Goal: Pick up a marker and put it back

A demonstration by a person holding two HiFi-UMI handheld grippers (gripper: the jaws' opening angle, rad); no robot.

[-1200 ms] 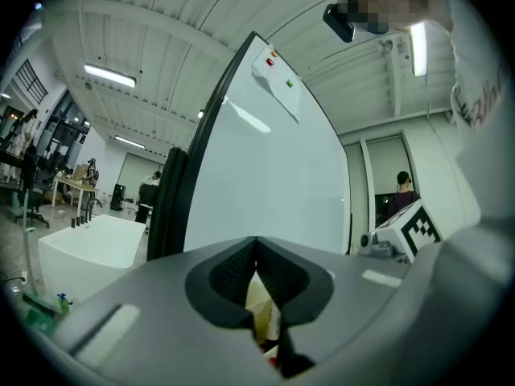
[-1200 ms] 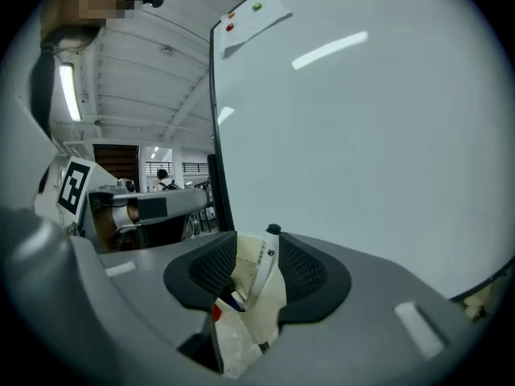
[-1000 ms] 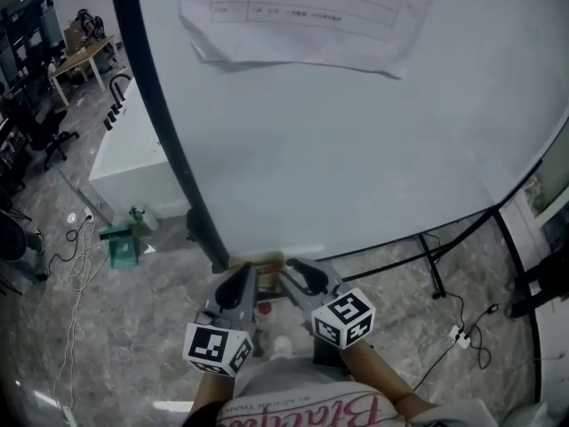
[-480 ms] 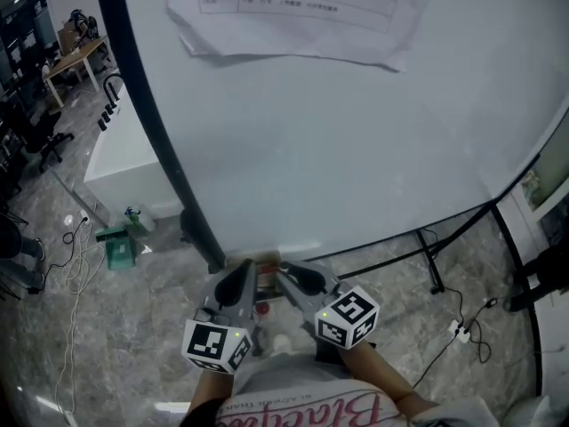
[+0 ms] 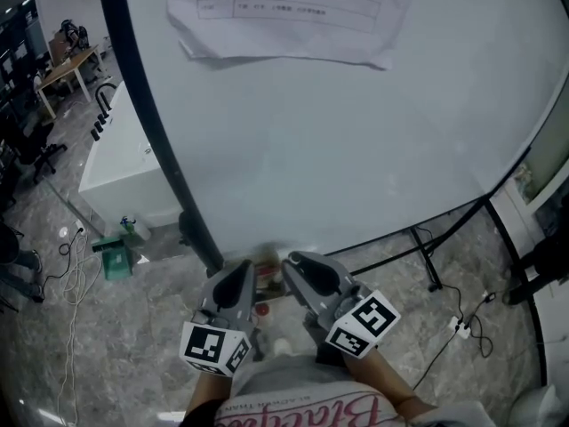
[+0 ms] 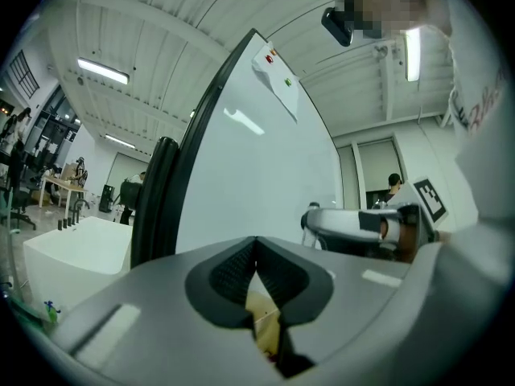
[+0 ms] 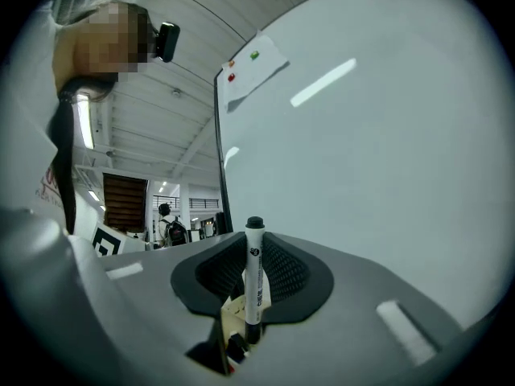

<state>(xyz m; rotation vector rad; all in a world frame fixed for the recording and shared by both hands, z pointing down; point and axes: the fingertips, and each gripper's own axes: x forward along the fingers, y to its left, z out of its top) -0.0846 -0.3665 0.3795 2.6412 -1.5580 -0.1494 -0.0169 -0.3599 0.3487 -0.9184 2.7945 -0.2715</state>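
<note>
Between my right tongs [image 7: 256, 256], whose jaws have just been closing, a white marker [image 7: 254, 284] stands upright and pinched, the whiteboard [image 7: 386, 159] beyond it, while beside them my left tongs [image 6: 256, 249] rest with jaws together, holding nothing.

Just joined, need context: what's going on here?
A person stands at a whiteboard with a tool in each hand. The right tool has just been closing its jaws and now grips a white marker with a black cap, upright between them. The left tool is shut on nothing, held level alongside.
</note>
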